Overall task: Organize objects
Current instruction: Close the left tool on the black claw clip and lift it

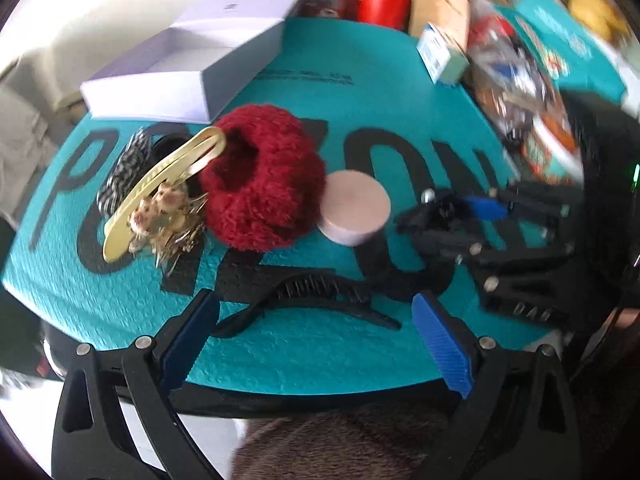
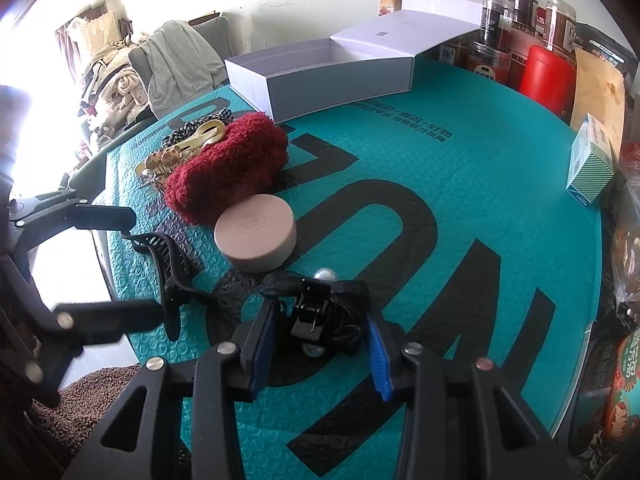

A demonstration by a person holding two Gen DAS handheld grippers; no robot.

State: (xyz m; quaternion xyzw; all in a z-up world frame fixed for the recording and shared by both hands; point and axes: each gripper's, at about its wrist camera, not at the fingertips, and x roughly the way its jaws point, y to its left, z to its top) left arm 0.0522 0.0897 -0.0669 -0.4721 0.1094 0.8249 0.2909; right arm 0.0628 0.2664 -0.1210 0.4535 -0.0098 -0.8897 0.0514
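Left wrist: one scrunchie (image 1: 262,184), one box (image 1: 188,60).

Blurred packets (image 1: 516,80) (labels unreadable) crowd the right edge, and the teal mat's (image 2: 460,152) small print is illegible.

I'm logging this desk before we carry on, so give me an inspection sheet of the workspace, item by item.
Surface: teal mat with large black lettering.
Job's things: open white box, empty inside as far as visible; red fluffy scrunchie; pink round case; long black hair clip; gold clip over a black-and-white tie; black pearl clip.
Clutter: jars, red canister, small striped carton along the far edge.
Grippers: right gripper shut on the black pearl clip; left gripper open, above the long black hair clip.
Cables: nothing seen.
Surroundings: clothes piled on a chair.
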